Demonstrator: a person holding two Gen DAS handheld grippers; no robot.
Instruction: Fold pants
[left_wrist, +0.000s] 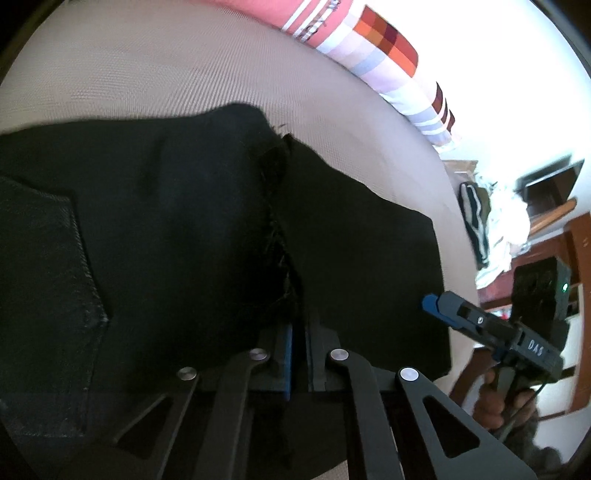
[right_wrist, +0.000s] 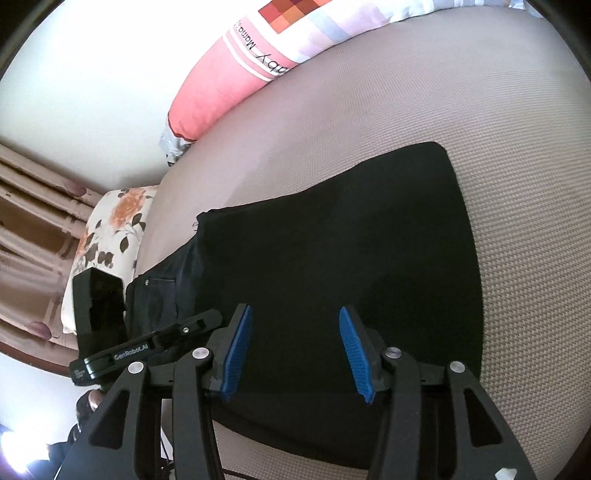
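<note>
1. Left wrist view: the black pants lie spread on the beige bed. The left gripper has its fingers pressed together, clamped on a frayed seam of the cloth. A stitched pocket shows at the left. The right gripper sits at the pants' right edge; from here I cannot tell how its fingers stand. A striped pillow lies beyond.

2. Right wrist view: the right gripper hovers over the pants with its blue fingers wide apart. The left gripper reaches in from the left. Only here does a flowered pillow show, near a curtain.
</note>
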